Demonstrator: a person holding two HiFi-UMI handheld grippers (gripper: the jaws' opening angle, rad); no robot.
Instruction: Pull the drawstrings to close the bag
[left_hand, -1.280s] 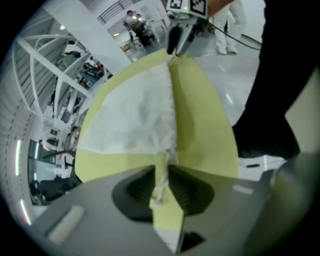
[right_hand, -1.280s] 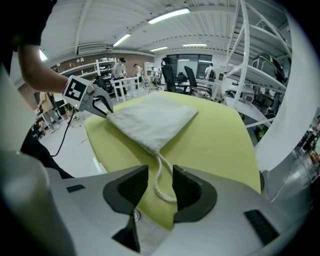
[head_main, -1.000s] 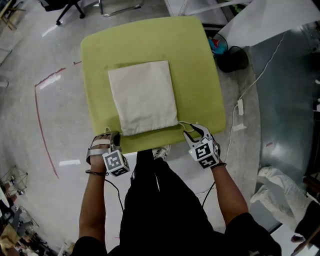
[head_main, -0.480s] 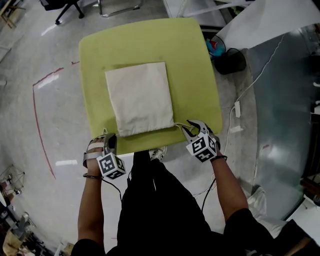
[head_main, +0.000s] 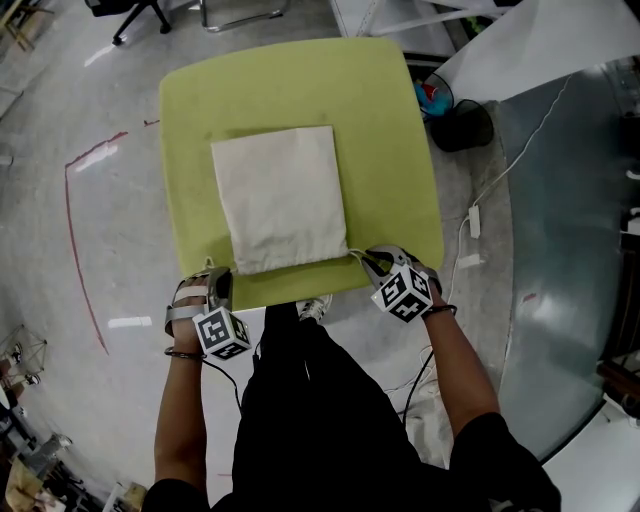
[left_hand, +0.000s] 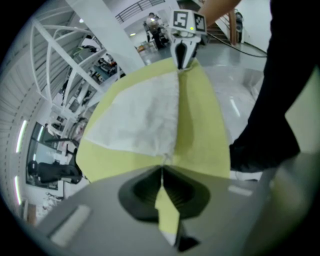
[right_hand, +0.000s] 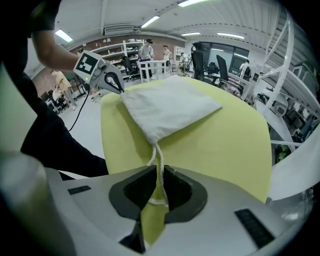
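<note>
No words, numbers, brand names or labels can be read anywhere. The only printed signs are black-and-white square marker patterns. One is on the cube (head_main: 222, 334) of the left gripper (head_main: 225, 275), at the near left. The other is on the cube (head_main: 403, 294) of the right gripper (head_main: 370, 260), at the near right. They are block patterns, not letters or digits.

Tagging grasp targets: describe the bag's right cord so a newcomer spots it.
On the green table lies a cream bag. At its near right corner a white cord loop runs between the jaws of the right gripper, which have just been closing on it. The left cord shows only as a stub pinched in the left gripper.
</note>
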